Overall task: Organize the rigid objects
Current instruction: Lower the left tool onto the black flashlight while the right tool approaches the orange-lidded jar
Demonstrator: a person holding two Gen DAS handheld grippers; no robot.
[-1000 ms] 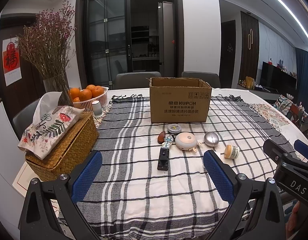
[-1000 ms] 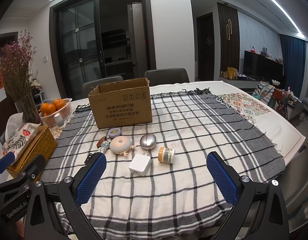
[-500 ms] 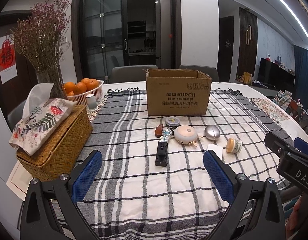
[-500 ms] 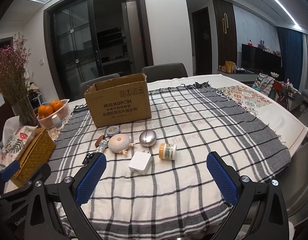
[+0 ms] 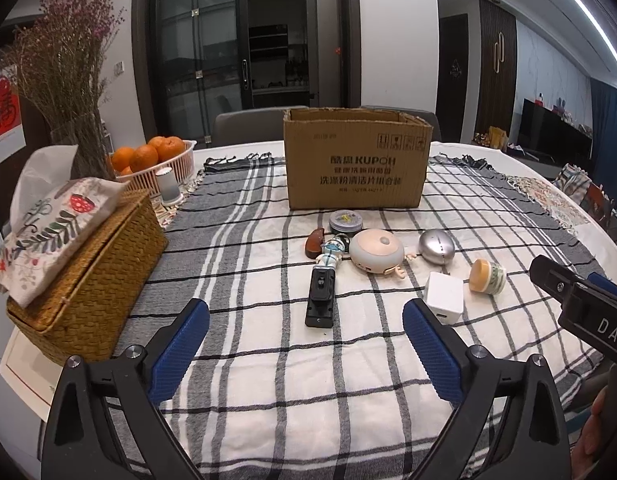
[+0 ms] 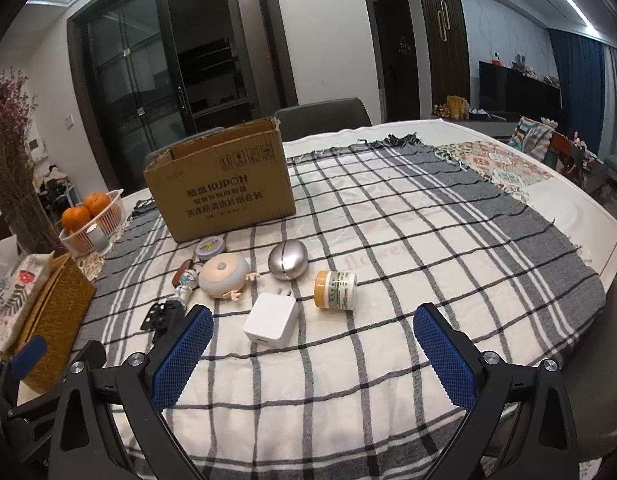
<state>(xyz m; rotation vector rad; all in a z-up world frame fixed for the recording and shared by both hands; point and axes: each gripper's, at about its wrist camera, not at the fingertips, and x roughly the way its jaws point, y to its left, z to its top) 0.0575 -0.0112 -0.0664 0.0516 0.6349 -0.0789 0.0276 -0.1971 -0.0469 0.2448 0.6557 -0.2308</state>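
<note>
An open cardboard box [image 5: 356, 164] stands at the back of the checked cloth; it also shows in the right wrist view [image 6: 222, 184]. In front of it lie a round tin [image 5: 345, 221], a brown piece [image 5: 314, 240], a small figurine [image 5: 330, 255], a black clip [image 5: 320, 298], a pink round gadget [image 5: 375, 251], a silver egg [image 5: 436, 246], a white charger [image 6: 271, 319] and a small jar [image 6: 335, 290]. My left gripper [image 5: 306, 354] is open and empty, just short of the black clip. My right gripper [image 6: 314, 356] is open and empty, just short of the charger.
A wicker tissue box [image 5: 84, 276] sits at the left edge. A basket of oranges [image 5: 152, 160], a small white cup [image 5: 167, 186] and a vase of dried flowers [image 5: 64, 80] stand at the back left. Chairs stand behind the table. The table edge curves at the right [image 6: 612, 240].
Both grippers have moved forward and lower toward the row of small objects, which now look larger. Both stay open. No object has moved.
</note>
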